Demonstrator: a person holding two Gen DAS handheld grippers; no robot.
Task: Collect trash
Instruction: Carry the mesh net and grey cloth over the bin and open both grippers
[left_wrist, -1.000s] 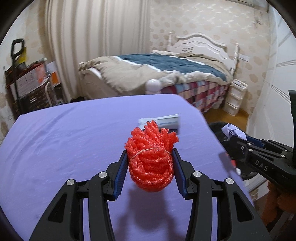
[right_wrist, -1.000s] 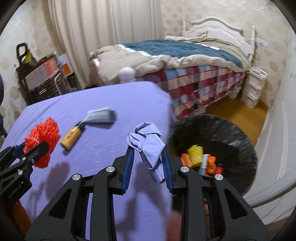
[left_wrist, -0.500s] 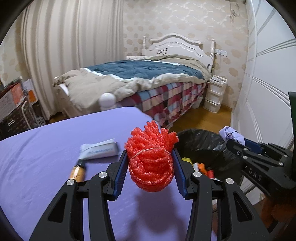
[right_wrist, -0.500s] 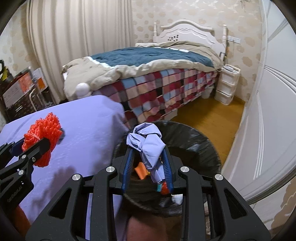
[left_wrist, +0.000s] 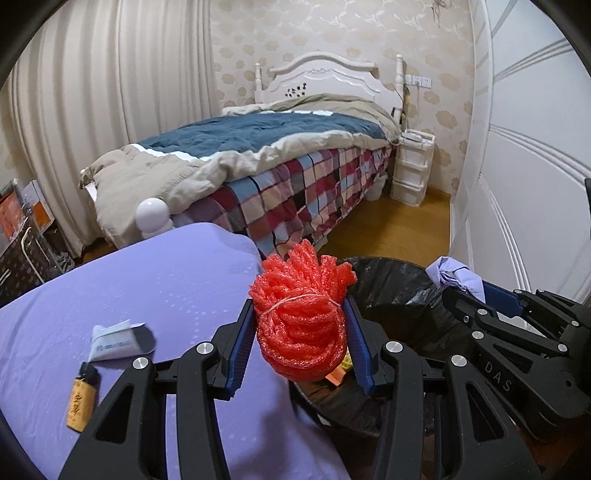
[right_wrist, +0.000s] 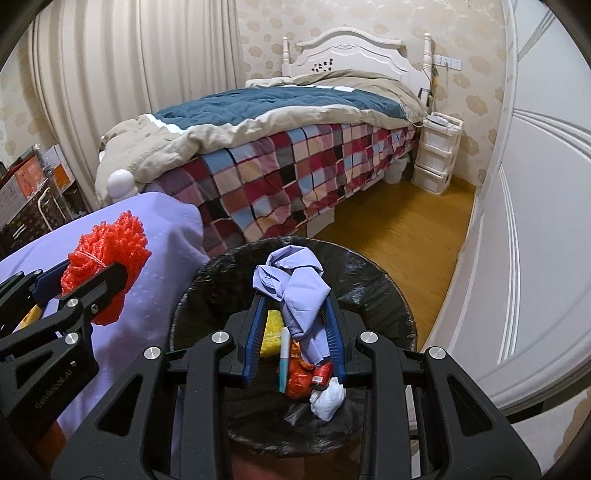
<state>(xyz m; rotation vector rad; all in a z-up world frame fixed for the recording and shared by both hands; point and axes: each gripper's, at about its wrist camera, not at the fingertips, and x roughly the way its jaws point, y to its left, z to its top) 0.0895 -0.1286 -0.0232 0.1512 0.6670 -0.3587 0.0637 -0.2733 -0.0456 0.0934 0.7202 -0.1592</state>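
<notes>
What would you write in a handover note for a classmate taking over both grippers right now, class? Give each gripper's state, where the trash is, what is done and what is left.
Left gripper: shut on the red foam net, at the table edge beside the bin.
Right gripper: shut on the crumpled lilac glove, held over the black-lined bin.
Done: several pieces already lie in the bin, among them a white wad.
Left: release the glove, then the net, probably into the bin. A small brown bottle and a white packet remain on the purple table.
</notes>
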